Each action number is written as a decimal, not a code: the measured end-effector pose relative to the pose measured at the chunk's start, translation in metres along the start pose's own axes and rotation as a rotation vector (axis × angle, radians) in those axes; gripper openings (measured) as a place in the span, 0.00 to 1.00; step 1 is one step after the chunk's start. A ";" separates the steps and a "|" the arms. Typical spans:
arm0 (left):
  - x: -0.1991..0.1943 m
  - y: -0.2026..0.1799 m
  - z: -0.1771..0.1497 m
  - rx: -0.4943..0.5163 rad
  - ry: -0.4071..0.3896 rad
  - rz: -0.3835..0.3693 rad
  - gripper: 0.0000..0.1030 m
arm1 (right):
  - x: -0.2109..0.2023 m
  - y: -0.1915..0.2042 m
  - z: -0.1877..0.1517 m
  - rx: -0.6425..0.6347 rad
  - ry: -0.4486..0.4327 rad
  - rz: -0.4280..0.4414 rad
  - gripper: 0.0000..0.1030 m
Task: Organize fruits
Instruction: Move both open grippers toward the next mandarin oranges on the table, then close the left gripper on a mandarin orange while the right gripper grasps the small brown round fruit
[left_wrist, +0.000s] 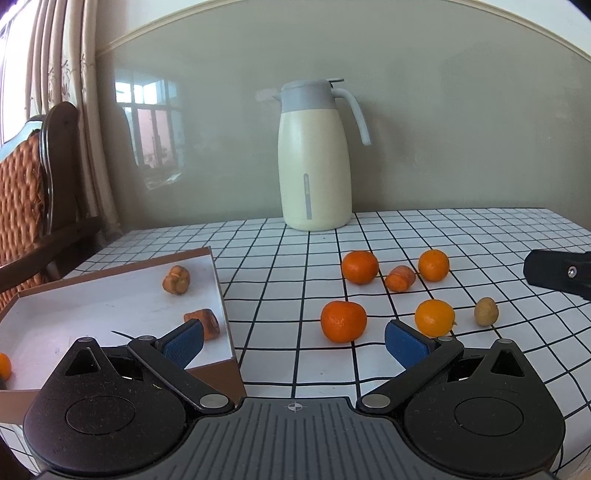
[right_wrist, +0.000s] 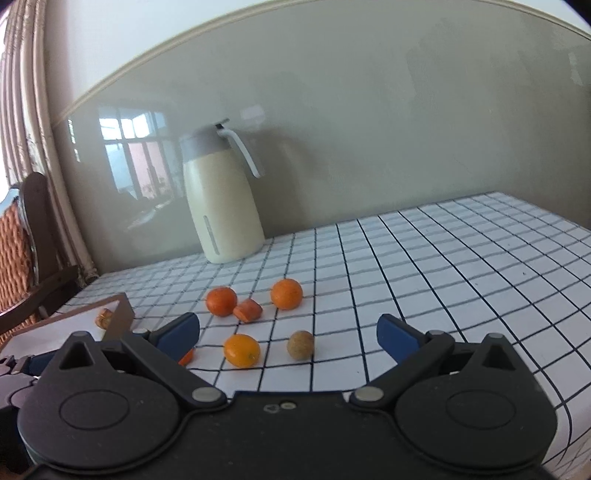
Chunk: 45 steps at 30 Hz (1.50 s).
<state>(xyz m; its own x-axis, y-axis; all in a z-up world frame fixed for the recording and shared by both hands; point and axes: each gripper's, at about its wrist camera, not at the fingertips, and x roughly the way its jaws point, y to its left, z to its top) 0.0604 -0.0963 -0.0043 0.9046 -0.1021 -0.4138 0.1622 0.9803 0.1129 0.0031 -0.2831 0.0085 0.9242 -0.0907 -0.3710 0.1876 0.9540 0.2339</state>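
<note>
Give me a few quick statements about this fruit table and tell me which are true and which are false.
1. Both hand-held tools, the left tool and the right tool, are open and hold nothing. True.
2. The box contains no fruit. False: several pieces lie inside it.
3. The jug stands upright near the wall. True.
4. The jug lies on its side. False: it is upright.
5. A small brownish fruit lies on the checked cloth beside a light orange one. True.

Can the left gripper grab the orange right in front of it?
Probably yes. The left gripper is open, and the nearest orange sits on the checked tablecloth just ahead of its fingertips, slightly right of centre, with nothing between them.
</note>
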 end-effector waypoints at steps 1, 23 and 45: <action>0.001 -0.001 -0.001 0.002 0.004 -0.003 1.00 | 0.002 -0.001 0.000 0.005 0.014 -0.005 0.94; 0.021 -0.013 0.003 0.006 0.030 -0.039 0.89 | 0.025 -0.002 -0.001 -0.012 0.098 -0.015 0.63; 0.049 -0.018 0.002 -0.015 0.098 -0.073 0.65 | 0.052 0.000 -0.002 -0.015 0.158 -0.011 0.38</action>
<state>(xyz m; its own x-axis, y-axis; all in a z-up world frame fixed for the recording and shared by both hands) 0.1023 -0.1198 -0.0243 0.8475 -0.1568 -0.5072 0.2195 0.9734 0.0659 0.0509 -0.2873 -0.0128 0.8578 -0.0564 -0.5109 0.1917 0.9574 0.2161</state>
